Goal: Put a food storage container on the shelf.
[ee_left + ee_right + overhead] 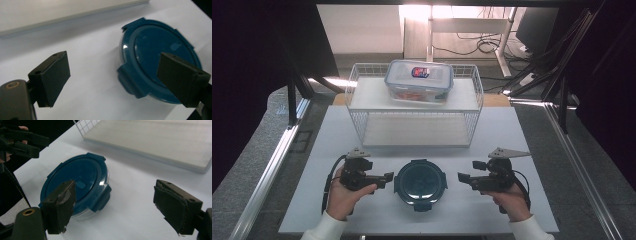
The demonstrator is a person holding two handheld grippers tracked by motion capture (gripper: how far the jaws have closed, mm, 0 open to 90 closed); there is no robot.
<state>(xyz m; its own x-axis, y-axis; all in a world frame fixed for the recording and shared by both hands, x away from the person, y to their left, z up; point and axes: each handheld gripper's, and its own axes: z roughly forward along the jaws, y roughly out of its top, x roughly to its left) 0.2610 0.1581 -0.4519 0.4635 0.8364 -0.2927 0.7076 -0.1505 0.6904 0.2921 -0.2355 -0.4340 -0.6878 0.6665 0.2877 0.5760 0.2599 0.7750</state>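
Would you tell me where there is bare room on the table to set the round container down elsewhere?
Bare table lies right of the wire rack, and likewise to its left. The strip between rack and round container is narrow. The rack's lower shelf is bare; a rectangular box sits on top.

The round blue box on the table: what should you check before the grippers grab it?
1. Round container sits flat on the table: ok.
2. Its blue lid is on: ok; clips fully latched: cannot tell.
3. Left hand-held gripper open, beside the container: ok.
4. Right hand-held gripper open, on the other side: ok.
5. Either gripper touching it yet: not ok, both apart.
6. Wire rack behind, not in the way: ok.
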